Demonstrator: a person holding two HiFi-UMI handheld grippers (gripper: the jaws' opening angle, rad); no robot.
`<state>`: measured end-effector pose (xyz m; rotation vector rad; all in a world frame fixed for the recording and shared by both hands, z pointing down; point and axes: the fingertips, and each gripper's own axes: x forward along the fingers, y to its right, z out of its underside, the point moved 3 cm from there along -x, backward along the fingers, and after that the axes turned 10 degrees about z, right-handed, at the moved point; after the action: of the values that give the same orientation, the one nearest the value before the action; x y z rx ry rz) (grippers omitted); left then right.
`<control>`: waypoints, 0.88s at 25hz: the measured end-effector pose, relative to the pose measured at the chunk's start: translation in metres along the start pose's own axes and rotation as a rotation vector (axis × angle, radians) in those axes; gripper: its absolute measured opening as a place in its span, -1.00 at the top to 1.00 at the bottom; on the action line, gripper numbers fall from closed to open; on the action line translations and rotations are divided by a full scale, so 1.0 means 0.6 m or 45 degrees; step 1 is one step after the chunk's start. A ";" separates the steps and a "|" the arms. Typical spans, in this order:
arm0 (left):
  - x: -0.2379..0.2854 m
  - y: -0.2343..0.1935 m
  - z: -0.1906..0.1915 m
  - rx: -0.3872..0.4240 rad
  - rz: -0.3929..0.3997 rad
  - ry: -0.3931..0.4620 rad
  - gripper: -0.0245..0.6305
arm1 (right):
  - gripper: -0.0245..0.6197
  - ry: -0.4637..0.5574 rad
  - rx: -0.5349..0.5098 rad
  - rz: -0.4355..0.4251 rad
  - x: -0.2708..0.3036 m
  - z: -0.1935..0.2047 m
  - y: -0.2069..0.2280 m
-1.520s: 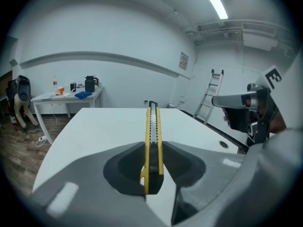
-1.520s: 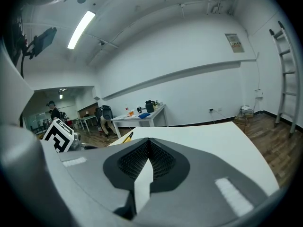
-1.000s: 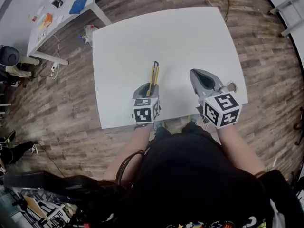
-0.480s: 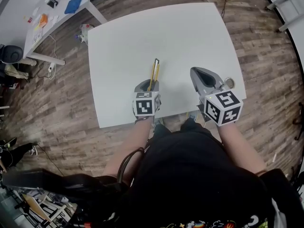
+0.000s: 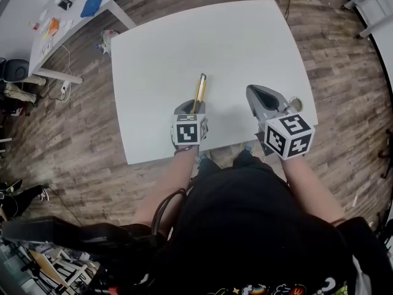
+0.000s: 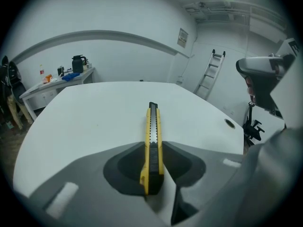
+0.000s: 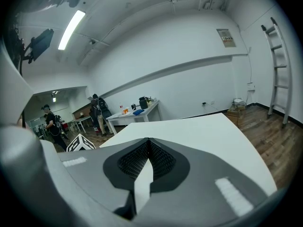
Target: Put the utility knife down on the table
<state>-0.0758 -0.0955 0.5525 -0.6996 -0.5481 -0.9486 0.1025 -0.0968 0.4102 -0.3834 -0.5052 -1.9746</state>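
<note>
The left gripper (image 5: 191,108) is pinching the knife (image 6: 152,135) by its rear end. Its jaws are pressed against the two flat sides of the yellow body, and the black slider strip faces up. The knife points straight away from the person, most of its length sticking out past the jaw tips. The right gripper (image 7: 147,144) has its jaws pressed together with nothing between them, and it hovers off to the side, well apart from the knife.

Both tools sit over the near edge of the white table (image 5: 184,42). From the left gripper view the knife looks to be above the surface and roughly level with it, not lying on it, though how high I cannot tell. A small round hole (image 5: 297,105) in the tabletop lies just beyond the right gripper. The top around the knife is bare.

To my eye this is the lowering step: the knife is carried to its spot but not yet set down. The next move calls for the left gripper to drop until the body lies flat on the top. The jaws then spread and draw back along the knife's line, so the tips don't drag or flip it.
</note>
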 end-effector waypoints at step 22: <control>0.011 -0.008 0.006 0.018 0.017 -0.051 0.55 | 0.84 -0.027 0.041 0.010 0.001 0.015 0.007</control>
<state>-0.0773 -0.0982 0.5608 -0.7100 -0.5848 -0.9191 0.1067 -0.0944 0.4193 -0.3859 -0.5470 -1.9541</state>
